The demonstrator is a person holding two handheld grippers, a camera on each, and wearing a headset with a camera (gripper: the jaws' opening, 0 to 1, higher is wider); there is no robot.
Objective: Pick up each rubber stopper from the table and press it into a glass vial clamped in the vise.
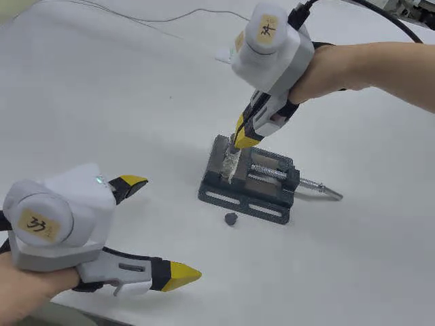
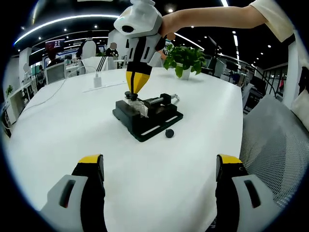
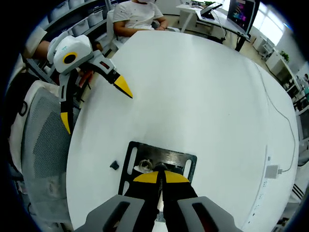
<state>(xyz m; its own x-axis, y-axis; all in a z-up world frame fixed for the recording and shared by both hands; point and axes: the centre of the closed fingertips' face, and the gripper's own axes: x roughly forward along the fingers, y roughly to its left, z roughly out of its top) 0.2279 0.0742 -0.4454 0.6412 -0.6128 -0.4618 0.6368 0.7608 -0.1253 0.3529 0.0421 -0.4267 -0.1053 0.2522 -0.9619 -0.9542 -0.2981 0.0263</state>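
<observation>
Right tool [image 1: 239,141] atop vise [image 1: 248,197], left tool [image 1: 166,227] spread near table edge [image 1: 156,314]

I'm looking down at a white table [image 1: 102,102] that is carrying a dark vise [image 1: 248,183] flat on its top. A small dark stopper [image 1: 231,219] is lying on the bare surface just beside the vise's base, on my side of it. Well beyond the vise, a thin cable [image 1: 170,17] is trailing across the top. In the left gripper view a white plug [image 2: 97,80] is sitting beyond the vise, and a potted plant [image 2: 184,63] is standing behind the vise near the table's edge.
</observation>
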